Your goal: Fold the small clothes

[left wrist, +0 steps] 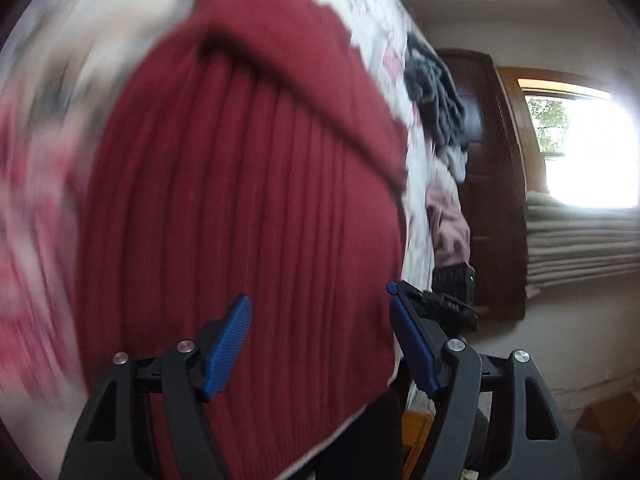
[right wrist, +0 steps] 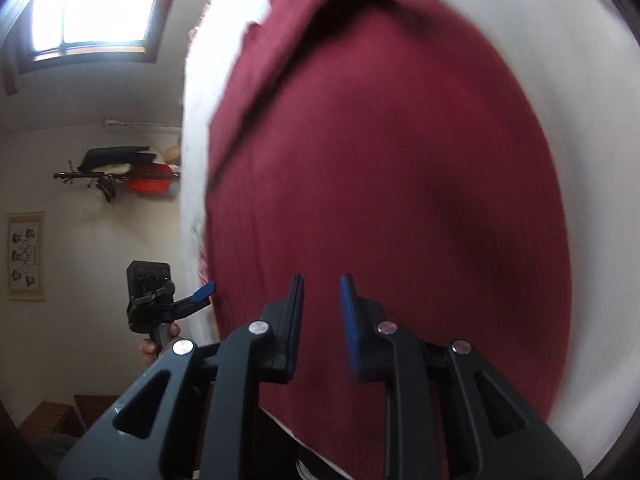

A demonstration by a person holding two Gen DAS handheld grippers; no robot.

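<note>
Dark red ribbed knit garment [left wrist: 240,208] spread on the pale patterned bedsheet [left wrist: 384,12], 1 flap apparently already folded across its top; blur hides detail. Left gripper [left wrist: 320,344] spread wide, right gripper [right wrist: 322,320] partly apart, both empty. Further folds remaining.

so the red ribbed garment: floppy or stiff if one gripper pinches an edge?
Likely floppy: the red ribbed garment already shows a soft fold across its top. Probably light, thin knit. The ribbing should grip the pads, so slipping seems unlikely.
</note>
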